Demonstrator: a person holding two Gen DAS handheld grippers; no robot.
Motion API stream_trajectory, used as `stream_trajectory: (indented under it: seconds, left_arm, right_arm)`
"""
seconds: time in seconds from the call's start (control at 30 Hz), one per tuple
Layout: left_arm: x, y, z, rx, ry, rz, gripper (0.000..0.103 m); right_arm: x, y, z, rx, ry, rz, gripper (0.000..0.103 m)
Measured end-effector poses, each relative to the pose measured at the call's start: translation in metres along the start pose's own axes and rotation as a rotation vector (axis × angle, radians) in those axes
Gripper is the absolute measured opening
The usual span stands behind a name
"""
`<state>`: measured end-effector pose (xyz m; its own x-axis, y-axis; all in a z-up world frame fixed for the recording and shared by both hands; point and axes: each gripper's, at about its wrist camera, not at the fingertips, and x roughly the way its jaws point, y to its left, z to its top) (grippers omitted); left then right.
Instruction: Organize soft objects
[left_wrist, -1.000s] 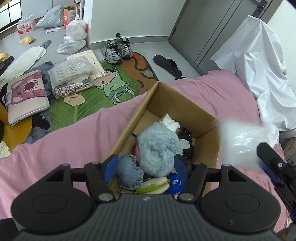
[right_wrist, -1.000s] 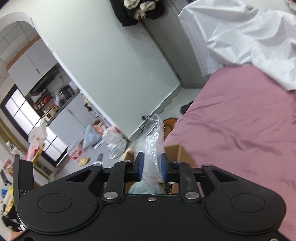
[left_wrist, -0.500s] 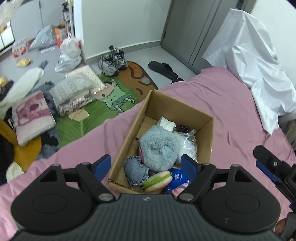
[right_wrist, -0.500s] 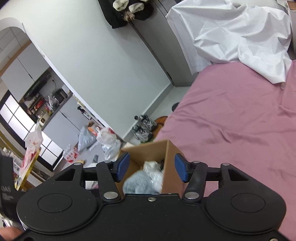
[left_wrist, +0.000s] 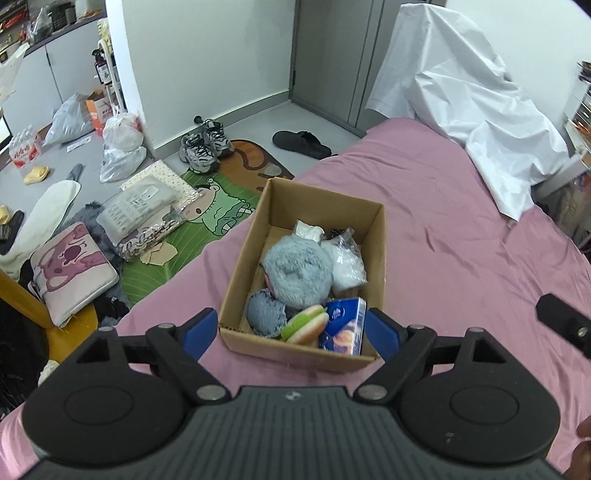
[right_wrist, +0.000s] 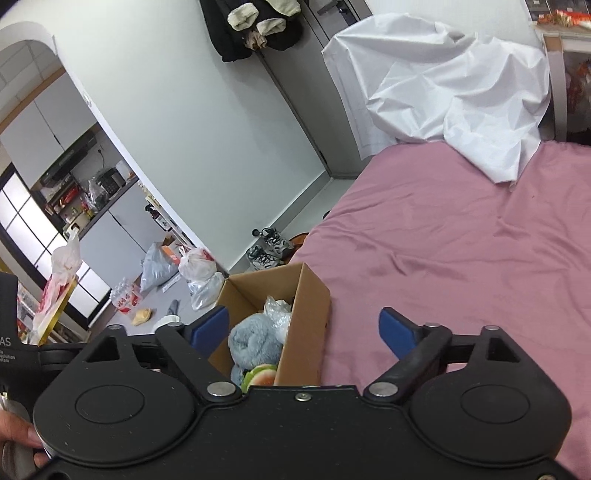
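The left hand-held gripper (left_wrist: 291, 330) hangs released, its blue pads spread wide and holding nothing, just above the near wall of the cardboard box (left_wrist: 376, 236), which serves as the landmark here. The right hand-held gripper (right_wrist: 304, 328) is likewise spread wide and empty, hovering over the box's near right corner. The box sits on the pink bed (left_wrist: 443, 206). Inside it, a fluffy grey-blue plush (left_wrist: 297, 271) fills the middle; a clear plastic bag (left_wrist: 345, 264) lies just beside it against the box's right wall; a smaller grey plush (left_wrist: 266, 314) sits at the near left corner, touching a toy hamburger (left_wrist: 306, 325), and a blue tissue pack (left_wrist: 343, 326) stands at the near right corner. Beyond the box's far right, a white sheet (left_wrist: 469, 110) drapes over the bed's far end. Left of the box, on the floor, lies a green cartoon mat (left_wrist: 218, 218) with sneakers (left_wrist: 205, 144) past it.
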<state>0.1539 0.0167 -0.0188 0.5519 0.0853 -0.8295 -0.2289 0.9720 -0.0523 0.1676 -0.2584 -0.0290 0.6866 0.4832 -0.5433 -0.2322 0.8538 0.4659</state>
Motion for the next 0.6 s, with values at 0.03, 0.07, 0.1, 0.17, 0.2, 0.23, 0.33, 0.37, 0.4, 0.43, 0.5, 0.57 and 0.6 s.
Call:
stream_trajectory:
  seconds: [0.03,0.07,0.1,0.17,0.2,0.23,0.33,0.37,0.4,0.43,0.5,0.57,0.6]
  left_arm:
    - [-0.003,0.0,-0.002,0.006,-0.002,0.001,0.086]
    - [-0.006,0.0,-0.004,0.01,-0.003,0.002,0.086]
    - [-0.009,0.0,-0.006,0.015,-0.006,0.0,0.086]
    - [-0.014,0.001,-0.009,0.022,-0.01,-0.001,0.086]
    - [-0.017,0.002,-0.011,0.023,-0.012,-0.002,0.087]
    - [-0.02,0.002,-0.012,0.025,-0.014,-0.006,0.087]
    - [-0.03,0.0,-0.017,0.04,-0.023,-0.02,0.089]
    - [-0.034,-0.001,-0.018,0.043,-0.027,-0.025,0.091]
    - [-0.037,-0.001,-0.019,0.045,-0.031,-0.029,0.091]
    - [-0.04,-0.002,-0.02,0.046,-0.035,-0.032,0.091]
    - [-0.047,-0.003,-0.022,0.05,-0.044,-0.04,0.091]
    - [-0.053,-0.003,-0.024,0.058,-0.05,-0.048,0.092]
    - [-0.057,-0.003,-0.025,0.061,-0.052,-0.052,0.092]
  right_arm:
    - [-0.004,0.002,0.001,-0.01,-0.004,-0.002,0.095]
    - [-0.009,0.005,0.001,-0.021,-0.008,-0.001,0.097]
    - [-0.012,0.007,0.003,-0.029,-0.008,0.001,0.098]
    - [-0.019,0.011,0.005,-0.049,-0.005,-0.002,0.103]
    - [-0.023,0.014,0.006,-0.065,0.0,-0.011,0.103]
    - [-0.027,0.016,0.007,-0.08,0.004,-0.019,0.103]
    - [-0.04,0.021,0.012,-0.108,0.018,-0.039,0.103]
    - [-0.044,0.022,0.013,-0.116,0.023,-0.048,0.103]
    - [-0.047,0.024,0.013,-0.125,0.026,-0.056,0.103]
    - [-0.05,0.024,0.014,-0.134,0.03,-0.063,0.103]
    - [-0.056,0.027,0.013,-0.146,0.038,-0.071,0.103]
    - [-0.063,0.029,0.012,-0.15,0.048,-0.073,0.103]
    - [-0.066,0.031,0.012,-0.154,0.051,-0.075,0.103]
